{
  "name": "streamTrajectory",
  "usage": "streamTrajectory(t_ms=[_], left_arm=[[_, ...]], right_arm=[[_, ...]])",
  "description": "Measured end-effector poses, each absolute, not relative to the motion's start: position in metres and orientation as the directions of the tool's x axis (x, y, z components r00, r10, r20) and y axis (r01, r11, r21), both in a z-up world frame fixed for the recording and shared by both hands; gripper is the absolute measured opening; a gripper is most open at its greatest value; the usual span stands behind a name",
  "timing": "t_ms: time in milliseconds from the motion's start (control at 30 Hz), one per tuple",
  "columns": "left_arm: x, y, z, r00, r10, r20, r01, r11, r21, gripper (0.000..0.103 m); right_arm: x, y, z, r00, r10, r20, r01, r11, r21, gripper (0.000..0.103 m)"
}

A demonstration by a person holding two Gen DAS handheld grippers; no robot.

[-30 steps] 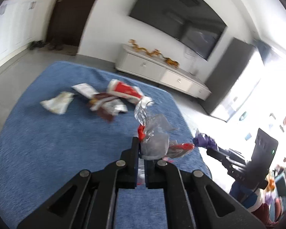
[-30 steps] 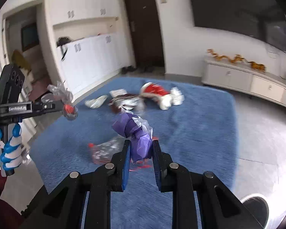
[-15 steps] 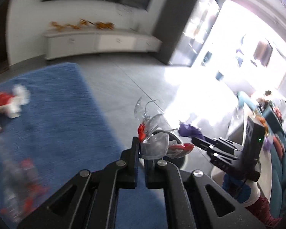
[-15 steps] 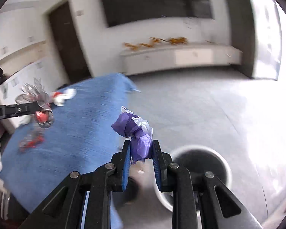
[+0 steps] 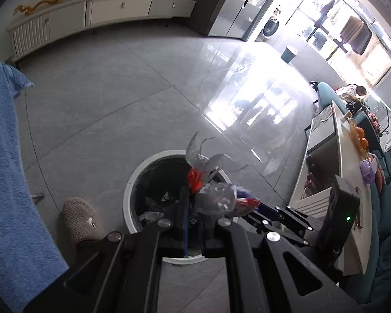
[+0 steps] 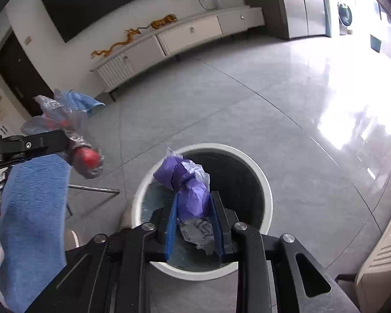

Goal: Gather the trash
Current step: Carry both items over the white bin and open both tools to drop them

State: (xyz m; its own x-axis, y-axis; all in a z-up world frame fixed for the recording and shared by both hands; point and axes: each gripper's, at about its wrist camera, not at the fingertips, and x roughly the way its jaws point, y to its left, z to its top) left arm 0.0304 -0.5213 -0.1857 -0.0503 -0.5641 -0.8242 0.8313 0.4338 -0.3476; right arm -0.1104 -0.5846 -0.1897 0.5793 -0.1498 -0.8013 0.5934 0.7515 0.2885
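My left gripper (image 5: 195, 200) is shut on a crumpled clear plastic wrapper with red parts (image 5: 211, 190) and holds it above the round white-rimmed trash bin (image 5: 129, 190); that wrapper also shows in the right wrist view (image 6: 75, 140). My right gripper (image 6: 194, 203) is shut on a crumpled purple wrapper (image 6: 187, 182), directly over the same bin (image 6: 267, 195). The bin holds some trash. The right gripper also shows in the left wrist view (image 5: 250, 208), close to the right of the left one.
A blue cloth-covered table edge (image 5: 10, 182) hangs at the left, also in the right wrist view (image 6: 31, 208). A beige slippered foot (image 5: 78, 219) stands beside the bin. A white TV cabinet (image 6: 185, 36) lines the far wall. A low table (image 5: 336, 172) and teal sofa are right.
Both grippers swung away from the blue table with their wrappers and now hang over the trash bin. Both stay shut on their loads.
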Motion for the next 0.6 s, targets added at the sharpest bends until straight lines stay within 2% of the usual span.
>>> streamTrajectory(t_ms=[67, 100, 133, 200, 433, 600], left_arm=[[0.033, -0.525, -0.19, -0.073, -0.563, -0.823, 0.817, 0.439, -0.373, 0.011], [0.033, -0.524, -0.191, -0.078, -0.565, -0.821, 0.815, 0.438, -0.379, 0.019], [0.035, -0.522, -0.191, -0.076, -0.566, -0.821, 0.815, 0.44, -0.378, 0.034], [0.039, -0.512, -0.187, -0.051, -0.58, -0.813, 0.811, 0.451, -0.372, 0.046], [0.039, -0.482, -0.164, -0.024, -0.613, -0.79, 0.812, 0.449, -0.373, 0.046], [0.034, -0.431, -0.126, 0.133, -0.641, -0.756, 0.836, 0.482, -0.262, 0.046]], right_arm=[[-0.109, -0.586, -0.193, 0.569, -0.154, -0.808, 0.6, 0.749, 0.28, 0.038], [-0.109, -0.586, -0.193, 0.566, -0.157, -0.809, 0.604, 0.747, 0.278, 0.039], [-0.106, -0.588, -0.194, 0.564, -0.158, -0.811, 0.607, 0.744, 0.277, 0.04], [-0.105, -0.587, -0.192, 0.562, -0.162, -0.811, 0.612, 0.741, 0.276, 0.04], [-0.107, -0.576, -0.171, 0.596, -0.18, -0.783, 0.596, 0.752, 0.281, 0.042], [-0.106, -0.549, -0.129, 0.641, -0.206, -0.739, 0.551, 0.793, 0.258, 0.045]])
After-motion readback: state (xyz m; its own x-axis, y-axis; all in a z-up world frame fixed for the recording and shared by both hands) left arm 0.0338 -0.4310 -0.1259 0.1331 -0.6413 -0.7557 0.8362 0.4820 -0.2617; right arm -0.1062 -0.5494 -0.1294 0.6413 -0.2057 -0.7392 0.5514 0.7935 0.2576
